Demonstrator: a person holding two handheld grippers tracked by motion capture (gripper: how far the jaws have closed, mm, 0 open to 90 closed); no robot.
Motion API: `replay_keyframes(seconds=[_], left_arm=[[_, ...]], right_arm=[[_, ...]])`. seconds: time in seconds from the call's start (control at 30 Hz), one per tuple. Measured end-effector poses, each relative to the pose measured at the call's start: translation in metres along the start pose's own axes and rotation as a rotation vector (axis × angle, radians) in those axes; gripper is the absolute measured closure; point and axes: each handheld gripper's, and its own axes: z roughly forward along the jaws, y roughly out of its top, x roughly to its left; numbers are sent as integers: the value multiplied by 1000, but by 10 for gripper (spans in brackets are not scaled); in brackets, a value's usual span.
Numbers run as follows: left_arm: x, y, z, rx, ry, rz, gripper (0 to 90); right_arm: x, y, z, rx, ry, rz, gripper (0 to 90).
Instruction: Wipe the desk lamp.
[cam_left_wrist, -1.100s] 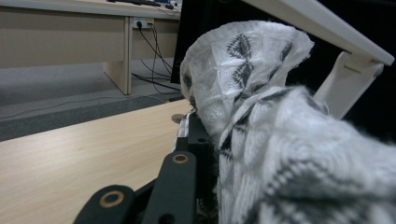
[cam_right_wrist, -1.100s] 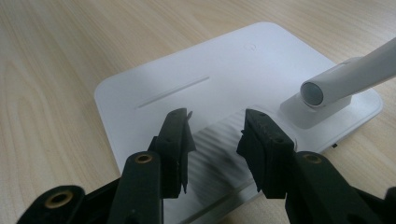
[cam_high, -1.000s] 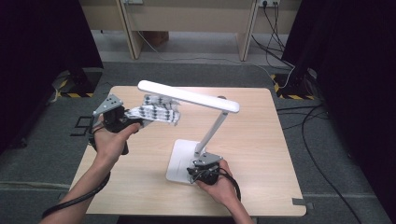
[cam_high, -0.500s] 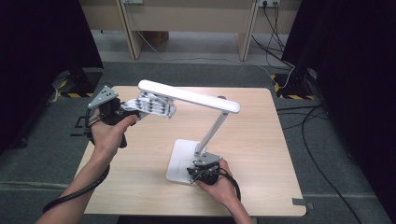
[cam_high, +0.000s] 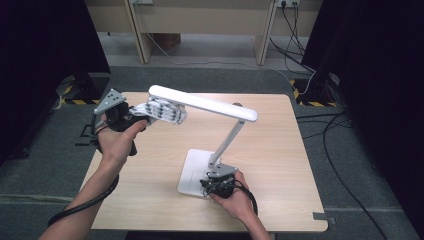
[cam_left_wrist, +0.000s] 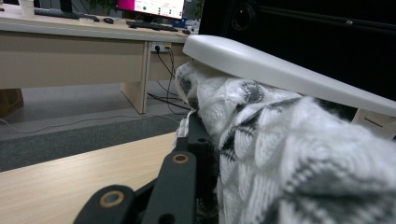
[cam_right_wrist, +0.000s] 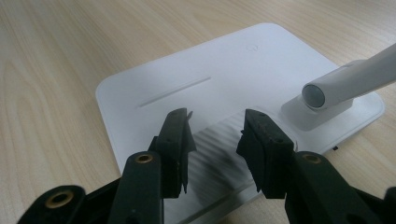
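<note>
Your left gripper has lifted the patterned cloth up against the underside of the lamp head. Its jaws stay clamped on the cloth, which hides one jaw. Your right gripper rests part-open on the lamp base, gripping nothing.

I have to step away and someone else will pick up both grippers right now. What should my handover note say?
Left gripper: shut on the patterned cloth, held up against the underside of the lamp head near its free end.
Right gripper: jaws open, over the near edge of the lamp base, steadying it.
Done: cloth is at the lamp head.
Left: probably wiping along the rest of the head, then setting the cloth on the table.
</note>
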Motion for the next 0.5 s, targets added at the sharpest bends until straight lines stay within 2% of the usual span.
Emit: replay_keyframes(seconds=[0.5], left_arm=[[-8, -1, 4, -6, -21, 14, 829]], right_arm=[[0, 0, 0, -1, 0, 0, 616]])
